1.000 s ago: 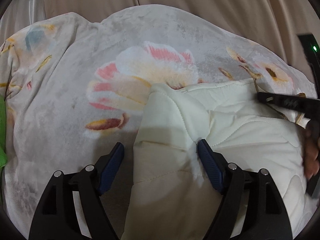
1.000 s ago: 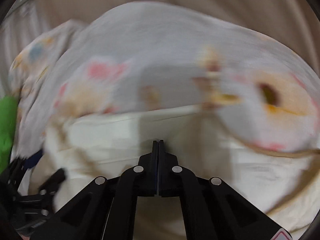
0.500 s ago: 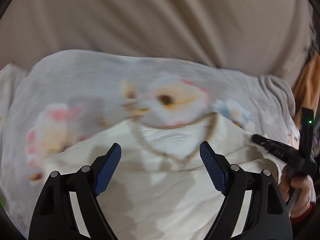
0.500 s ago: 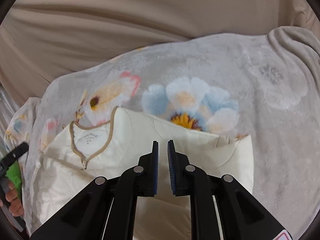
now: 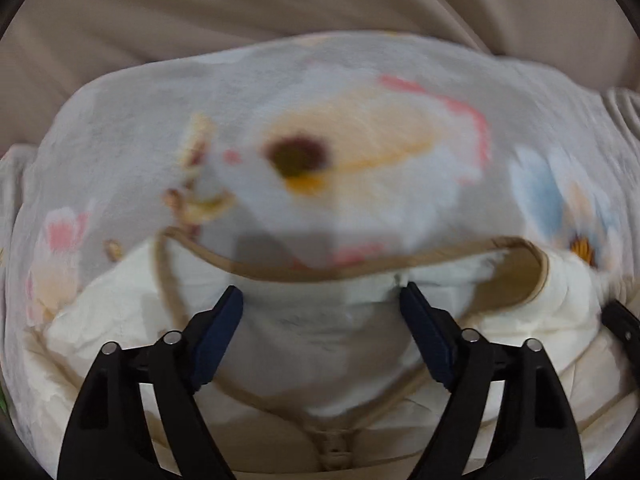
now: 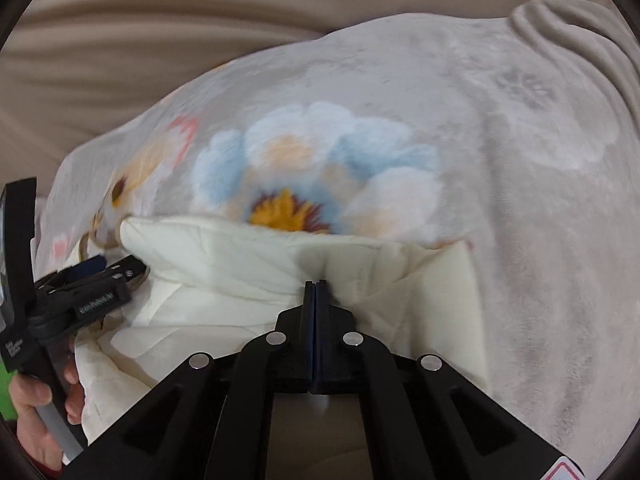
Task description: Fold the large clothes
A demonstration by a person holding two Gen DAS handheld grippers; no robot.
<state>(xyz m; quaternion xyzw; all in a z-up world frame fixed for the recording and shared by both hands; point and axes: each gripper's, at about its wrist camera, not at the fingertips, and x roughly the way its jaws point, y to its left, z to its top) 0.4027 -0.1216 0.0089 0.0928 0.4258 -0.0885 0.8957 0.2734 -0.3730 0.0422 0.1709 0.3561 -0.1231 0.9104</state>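
Observation:
A cream quilted garment point(image 6: 248, 264) with a tan-trimmed neckline point(image 5: 360, 272) lies on a grey flowered blanket point(image 6: 440, 120). My left gripper point(image 5: 320, 300) is open, its blue pads either side of the cloth just below the neckline; the view is blurred. It also shows at the left of the right wrist view point(image 6: 100, 276), held by a hand. My right gripper point(image 6: 316, 284) is shut at the garment's folded top edge near its right shoulder; whether cloth is pinched between the fingers cannot be told.
The blanket covers a beige sofa whose cushions point(image 6: 160, 40) rise behind it. A bunched blanket fold point(image 6: 568, 20) lies at the far right. A green thing point(image 6: 6, 392) shows at the left edge.
My left gripper has swung from the garment's left side to the neckline, still open. My right gripper moved to the right shoulder, opened slightly, and has shut again at the fold.

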